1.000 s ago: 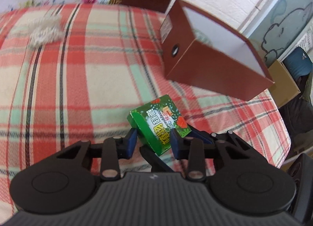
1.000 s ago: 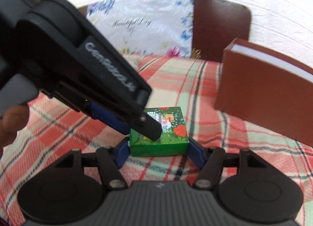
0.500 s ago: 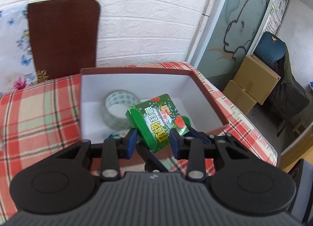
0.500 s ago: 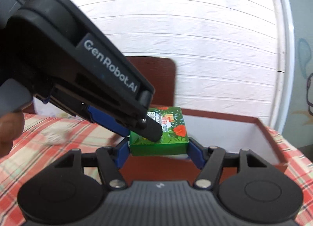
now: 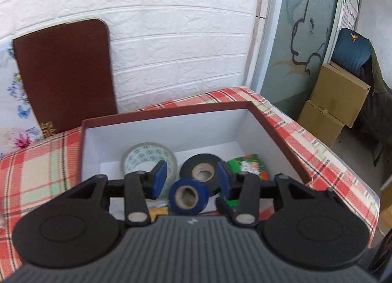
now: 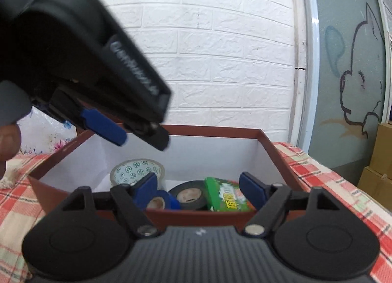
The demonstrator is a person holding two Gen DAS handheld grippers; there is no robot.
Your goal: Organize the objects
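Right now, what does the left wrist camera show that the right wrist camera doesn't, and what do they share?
Only the left wrist view shows the tall brown board leaning on the wall, the blue chair, and a yellow item low in the box. Only the right wrist view shows the left tongs from outside, hanging open above the box, and the person's hand. Both show the brown box, the clear patterned tape roll, black tape roll, blue tape roll, green packet and stacked cardboard boxes.
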